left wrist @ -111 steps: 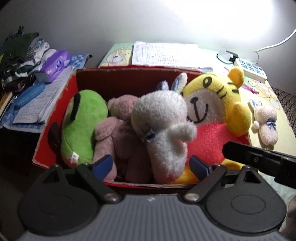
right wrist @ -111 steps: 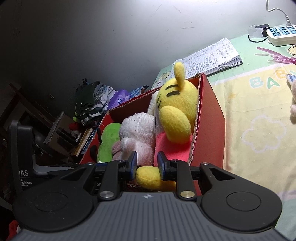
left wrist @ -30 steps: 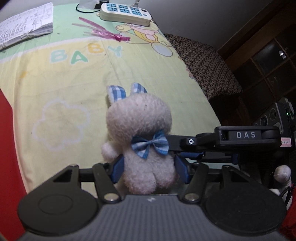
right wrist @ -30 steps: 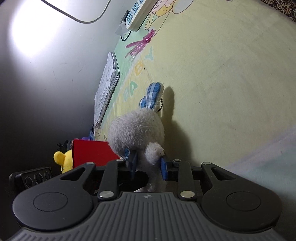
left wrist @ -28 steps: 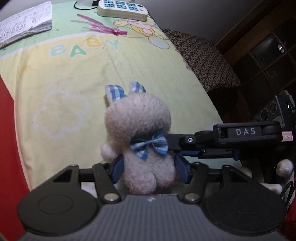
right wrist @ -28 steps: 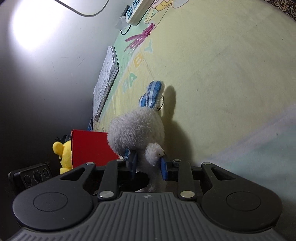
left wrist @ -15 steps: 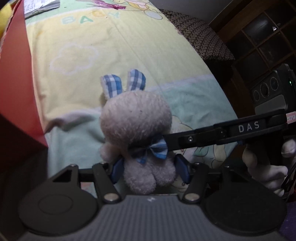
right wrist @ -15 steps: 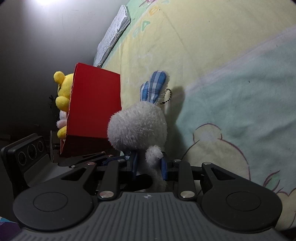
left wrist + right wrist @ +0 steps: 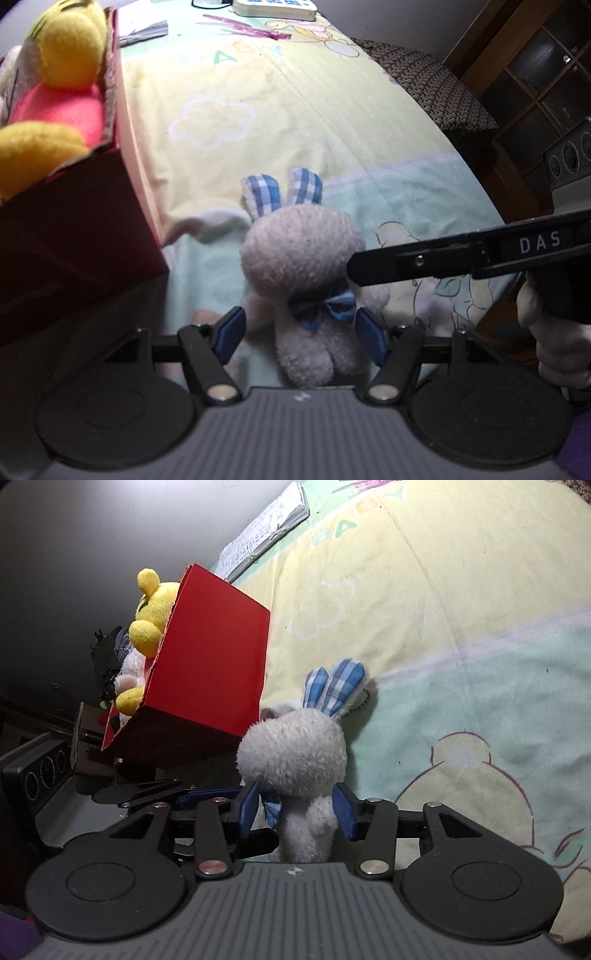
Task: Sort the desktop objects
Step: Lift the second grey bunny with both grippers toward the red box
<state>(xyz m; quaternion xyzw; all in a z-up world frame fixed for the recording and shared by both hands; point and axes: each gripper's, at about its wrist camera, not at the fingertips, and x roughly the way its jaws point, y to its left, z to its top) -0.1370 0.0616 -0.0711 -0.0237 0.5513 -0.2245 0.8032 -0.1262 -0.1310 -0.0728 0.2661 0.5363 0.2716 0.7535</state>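
Opening at this moment, the left claw has both blue pads spread clear of the white plush bunny, which stands between them without visible contact. The right claw is likewise opening; its pads sit on either side of the bunny's lower body, with a narrow gap on each side as far as the right wrist view shows. In the left wrist view the right claw's black finger, marked DAS, reaches in from the right at the level of the bunny's blue checked bow, and a hand grips its handle at the frame edge. The bunny is upright, checked ears up, over the pale green band of the printed cloth covering the tabletop. Just beside it, to the left, stands the red box, holding a yellow plush toy. Farther back lie a stack of papers and a white power strip.
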